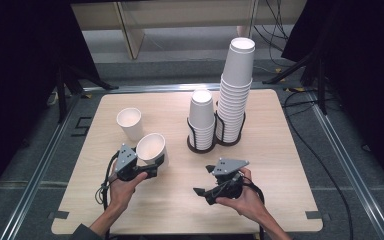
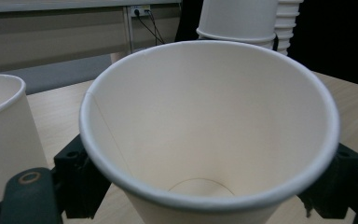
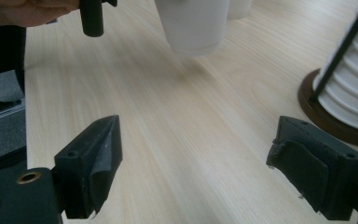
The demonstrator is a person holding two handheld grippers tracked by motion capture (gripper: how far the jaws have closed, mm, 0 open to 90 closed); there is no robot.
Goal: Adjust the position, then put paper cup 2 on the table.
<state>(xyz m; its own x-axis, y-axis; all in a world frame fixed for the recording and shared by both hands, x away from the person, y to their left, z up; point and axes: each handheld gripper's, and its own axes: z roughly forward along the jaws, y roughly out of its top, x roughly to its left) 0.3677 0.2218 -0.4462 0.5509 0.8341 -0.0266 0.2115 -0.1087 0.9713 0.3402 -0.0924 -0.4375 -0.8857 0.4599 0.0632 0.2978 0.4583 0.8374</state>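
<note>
A white paper cup [image 1: 151, 146] hangs just above the table at the left front, mouth up and tilted toward me. My left gripper [image 1: 152, 163] is shut on its lower wall. In the left gripper view the cup [image 2: 209, 121] stands between the black jaws, empty inside. In the right gripper view its base [image 3: 193, 23] floats above the wood. My right gripper [image 1: 204, 180] is held low at the front centre, jaws wide apart with nothing between them. Its view shows only bare wood between the fingertips of the right gripper [image 3: 205, 172].
A second empty cup [image 1: 130, 122] stands upright just behind the held one and shows as the cup [image 2: 4, 135] at the left. A short cup stack [image 1: 201, 117] and a tall one [image 1: 236, 85] sit in black wire holders [image 3: 328, 116] at the table's [image 1: 275, 170] centre back.
</note>
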